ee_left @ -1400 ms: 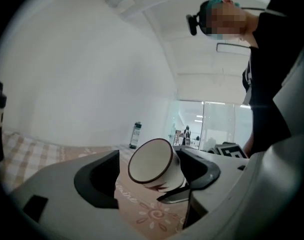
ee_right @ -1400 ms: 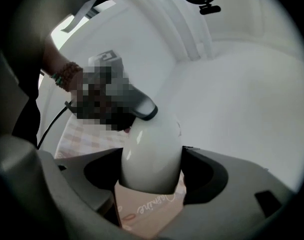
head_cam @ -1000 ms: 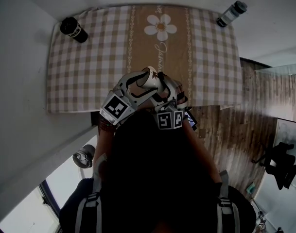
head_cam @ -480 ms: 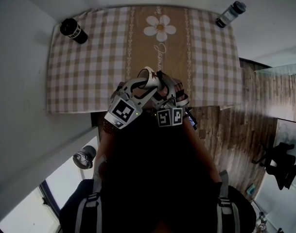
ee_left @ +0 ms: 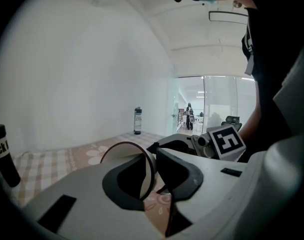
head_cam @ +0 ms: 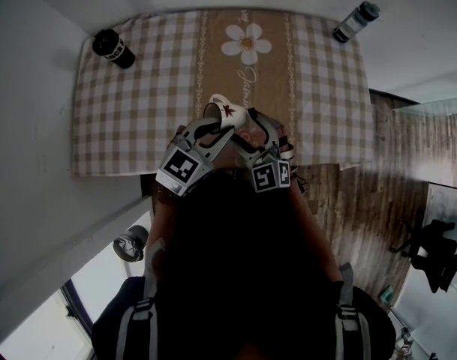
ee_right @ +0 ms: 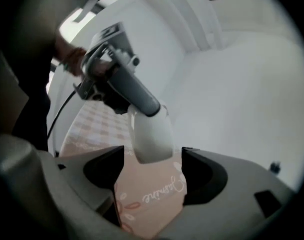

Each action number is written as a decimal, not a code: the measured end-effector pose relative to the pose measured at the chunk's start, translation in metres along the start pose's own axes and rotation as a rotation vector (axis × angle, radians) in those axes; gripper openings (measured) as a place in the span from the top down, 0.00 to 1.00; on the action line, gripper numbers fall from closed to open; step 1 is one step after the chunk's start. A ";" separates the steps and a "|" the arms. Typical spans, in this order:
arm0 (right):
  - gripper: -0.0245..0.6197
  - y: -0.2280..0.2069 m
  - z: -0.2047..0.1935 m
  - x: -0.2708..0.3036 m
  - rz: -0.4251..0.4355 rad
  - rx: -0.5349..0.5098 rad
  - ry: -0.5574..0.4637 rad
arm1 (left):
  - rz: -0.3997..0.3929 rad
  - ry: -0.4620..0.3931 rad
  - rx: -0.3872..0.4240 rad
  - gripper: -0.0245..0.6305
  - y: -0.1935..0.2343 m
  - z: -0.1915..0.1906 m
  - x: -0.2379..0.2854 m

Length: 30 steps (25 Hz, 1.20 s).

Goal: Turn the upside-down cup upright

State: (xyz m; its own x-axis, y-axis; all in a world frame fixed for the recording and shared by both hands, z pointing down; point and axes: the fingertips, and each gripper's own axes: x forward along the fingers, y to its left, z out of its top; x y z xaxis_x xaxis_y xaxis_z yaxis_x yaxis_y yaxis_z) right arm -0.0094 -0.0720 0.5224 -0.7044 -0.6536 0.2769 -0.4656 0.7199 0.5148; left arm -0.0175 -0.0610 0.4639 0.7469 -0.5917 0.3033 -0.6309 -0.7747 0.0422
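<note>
The white cup (head_cam: 226, 112) with a brown rim and a leaf print lies tilted over the tablecloth's near middle, mouth turned to the picture's left. My left gripper (head_cam: 213, 126) has just been closing and is shut on the rim. In the left gripper view one finger is inside the cup (ee_left: 129, 150) and the other outside, around my left gripper (ee_left: 154, 176). In the right gripper view the cup (ee_right: 151, 136) hangs from that grip. My right gripper (ee_right: 152, 169) stands open around its lower end, with a thin gap on each side. In the head view my right gripper (head_cam: 251, 130) is just right of the cup.
The checked cloth (head_cam: 138, 88) with a flower band covers the table. A black bottle (head_cam: 114, 46) (ee_left: 3, 154) stands at the far left corner and a grey bottle (head_cam: 357, 21) (ee_left: 137, 120) at the far right. Wooden floor (head_cam: 363, 201) lies to the right.
The left gripper's jaws have closed onto the cup's rim. The cup has shifted slightly away from me and its mouth now faces left. The right gripper has rolled a little.
</note>
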 end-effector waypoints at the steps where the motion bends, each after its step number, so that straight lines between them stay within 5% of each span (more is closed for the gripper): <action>1: 0.38 -0.006 -0.001 -0.001 0.001 0.127 -0.033 | -0.001 -0.015 -0.011 0.85 0.002 0.003 -0.002; 5: 0.38 -0.025 0.010 -0.005 0.082 0.615 -0.208 | 0.000 -0.082 -0.057 0.85 0.009 0.012 -0.009; 14: 0.31 -0.040 0.038 -0.005 0.344 1.253 -0.497 | -0.041 -0.279 -0.102 0.85 0.011 0.031 -0.023; 23: 0.35 -0.041 0.060 -0.001 0.469 1.490 -0.656 | -0.099 -0.385 -0.112 0.85 0.003 0.040 -0.034; 30: 0.39 -0.038 0.053 0.004 0.482 1.570 -0.602 | -0.113 -0.360 -0.086 0.85 -0.003 0.037 -0.032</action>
State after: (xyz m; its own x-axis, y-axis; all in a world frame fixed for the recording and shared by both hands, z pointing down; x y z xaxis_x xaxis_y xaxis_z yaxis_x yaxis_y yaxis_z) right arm -0.0230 -0.0895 0.4608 -0.8376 -0.4236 -0.3451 0.0511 0.5681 -0.8214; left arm -0.0314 -0.0481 0.4186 0.8291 -0.5558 -0.0603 -0.5442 -0.8271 0.1403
